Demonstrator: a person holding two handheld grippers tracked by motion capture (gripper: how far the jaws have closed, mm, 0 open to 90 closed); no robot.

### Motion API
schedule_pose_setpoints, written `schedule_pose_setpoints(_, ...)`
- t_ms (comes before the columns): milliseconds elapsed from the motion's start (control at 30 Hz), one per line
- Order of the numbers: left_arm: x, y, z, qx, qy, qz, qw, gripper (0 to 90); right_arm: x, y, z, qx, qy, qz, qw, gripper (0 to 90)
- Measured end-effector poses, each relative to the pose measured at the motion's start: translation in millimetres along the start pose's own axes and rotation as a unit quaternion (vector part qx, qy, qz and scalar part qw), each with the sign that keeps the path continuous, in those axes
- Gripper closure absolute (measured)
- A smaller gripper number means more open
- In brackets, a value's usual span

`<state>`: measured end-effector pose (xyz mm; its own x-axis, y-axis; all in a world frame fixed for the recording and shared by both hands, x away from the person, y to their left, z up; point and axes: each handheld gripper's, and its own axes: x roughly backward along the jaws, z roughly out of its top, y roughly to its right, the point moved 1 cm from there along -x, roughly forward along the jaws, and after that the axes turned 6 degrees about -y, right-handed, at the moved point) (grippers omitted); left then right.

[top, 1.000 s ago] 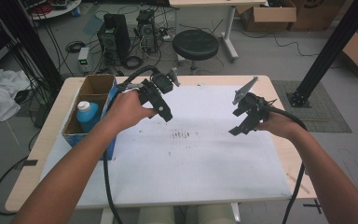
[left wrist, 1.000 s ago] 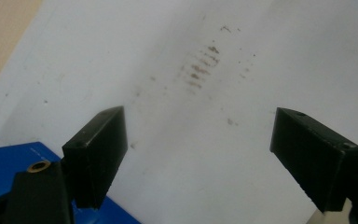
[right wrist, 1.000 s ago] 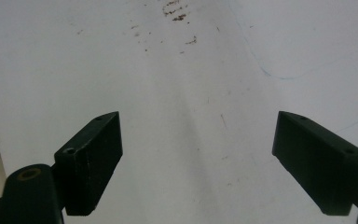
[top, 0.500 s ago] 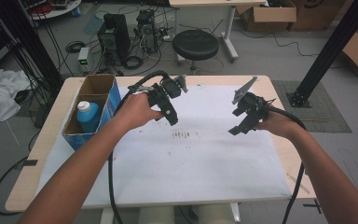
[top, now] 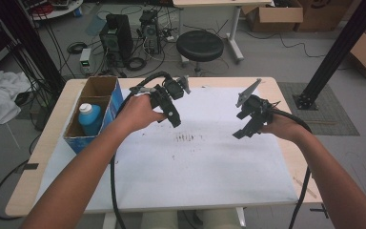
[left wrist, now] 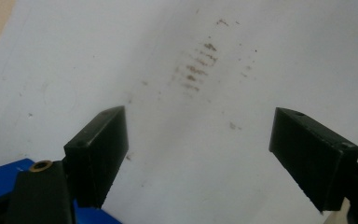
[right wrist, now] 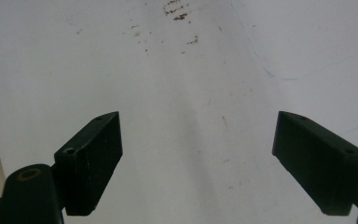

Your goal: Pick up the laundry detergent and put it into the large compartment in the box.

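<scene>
The left tool (top: 174, 114) hangs above the white sheet (top: 190, 181) that covers most of the counter (top: 52, 138), held in the person's left hand (top: 138, 112); in the left gripper view (left wrist: 198, 154) its two black jaws stand spread wide apart, with nothing between them and nothing touching either one; through the gap shows bare white sheet and a patch of brown smudges (left wrist: 198, 65); a bit of blue shows at the lower left edge of that view.

The right tool (top: 248, 126) is held by the right hand (top: 279, 126) over the right half of the sheet, well apart from the left tool; in the right gripper view (right wrist: 198, 161) its jaws are likewise spread wide, gripping nothing and clear of the sheet; the same brown smudges (right wrist: 177, 11) lie at the top of that view, and a faint blue line crosses the sheet to the right.

In the high view the smudges (top: 189, 138) sit on the sheet between the two tools, somewhat below them in the picture; a black cable trails from each tool toward the near edge of the counter.

At the left edge of the counter stands an open cardboard box (top: 97, 90) with a blue front; a blue bottle with a white cap (top: 89, 118) stands upright in its nearer compartment, near the left forearm and not touched by either tool.
</scene>
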<state>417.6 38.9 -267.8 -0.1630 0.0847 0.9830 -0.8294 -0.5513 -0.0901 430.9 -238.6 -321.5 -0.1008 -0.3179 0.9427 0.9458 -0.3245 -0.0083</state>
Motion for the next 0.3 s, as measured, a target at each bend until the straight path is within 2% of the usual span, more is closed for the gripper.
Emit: schedule_pose_setpoints(300,0.6,-0.3,-2.5,0.001,-0.003,0.004,1.0,20.5,-1.3,-2.4,-0.1,0.0,-0.002,0.002,1.0,15.5)
